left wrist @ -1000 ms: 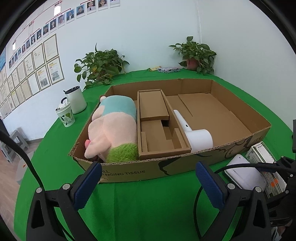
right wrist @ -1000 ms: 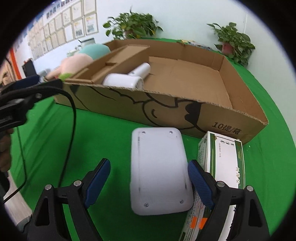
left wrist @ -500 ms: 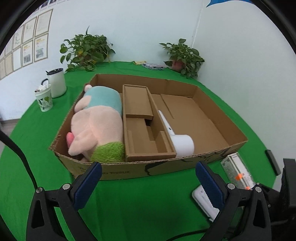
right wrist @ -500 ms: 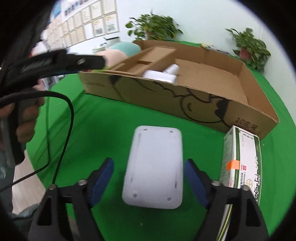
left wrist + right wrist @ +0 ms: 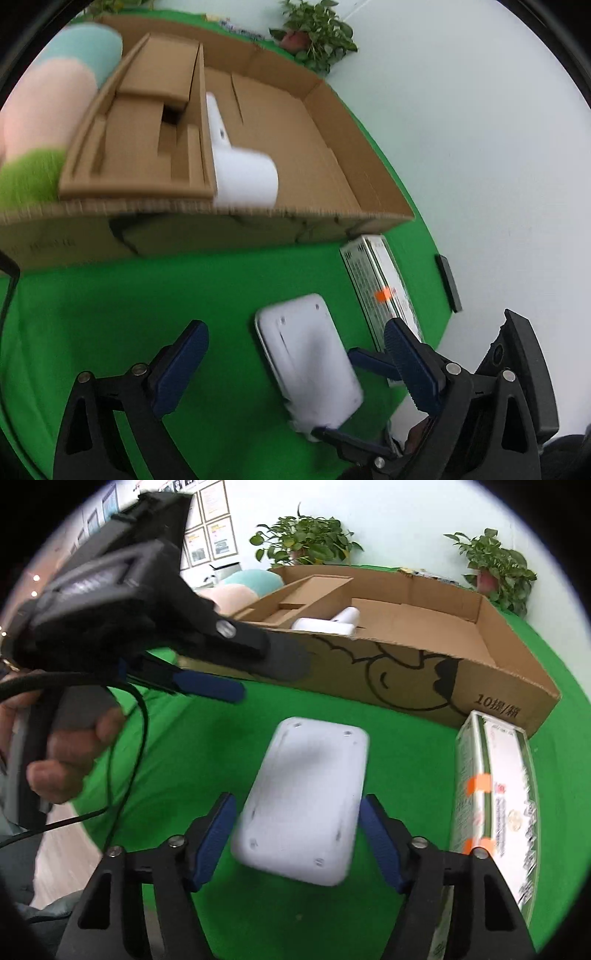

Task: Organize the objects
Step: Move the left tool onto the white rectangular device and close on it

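A flat white device [image 5: 306, 797] lies on the green cloth [image 5: 229, 746] in front of the cardboard box [image 5: 413, 672]. My right gripper [image 5: 297, 843] straddles its near end. The jaws are closing, and the blue pads [image 5: 218, 834] stand close beside its long edges without a clear press. My left gripper [image 5: 295, 365] hovers wide open over the cloth, tilted down and closing slightly. The device [image 5: 306, 362] shows ahead in its gap, untouched. A hand [image 5: 66, 760] holds that gripper at the left of the right wrist view.
In the box lie a plush toy [image 5: 48, 110], a cardboard insert [image 5: 147, 147] and a white hair-dryer-like item [image 5: 240, 173]; its right part is bare. A green-and-white carton [image 5: 491, 797] lies right of the device. Potted plants [image 5: 303, 546] stand behind. A cable [image 5: 122, 775] hangs left.
The left wrist view has swung down and right, from the box to the white device. The right gripper's jaws have narrowed around the device. The left gripper has come closer in the right wrist view.
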